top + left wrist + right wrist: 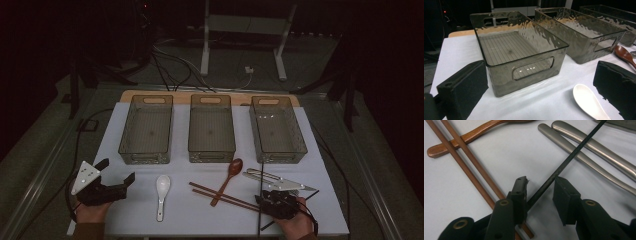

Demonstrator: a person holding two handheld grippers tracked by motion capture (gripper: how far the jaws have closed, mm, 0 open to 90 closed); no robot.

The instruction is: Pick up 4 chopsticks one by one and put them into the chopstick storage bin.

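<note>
**A:** What is lying on the table (125, 220)?

**B:** Three smoky clear bins are sitting in a row at the far side. Taking the middle bin (211, 129) as the landmark: a white ceramic spoon (161, 190) is lying nearer the person and to its left, a brown wooden spoon (229, 177) is lying just in front of it, and a pair of brown chopsticks (222, 196) is crossing that spoon's handle.

**A:** And the right claw (540, 191)?

**B:** It is hovering in front of the middle bin and to its right, low over the near ends of the chopsticks. Its jaws are standing partly apart, released, pressing on nothing. A thin black cable (569, 160) is running between them, and two silver metal handles (589, 150) are lying beyond.

**A:** The left claw (118, 175)?

**B:** It is resting in front of the left bin (516, 52), left of the white spoon, jaws wide and released, gripping nothing.
</note>
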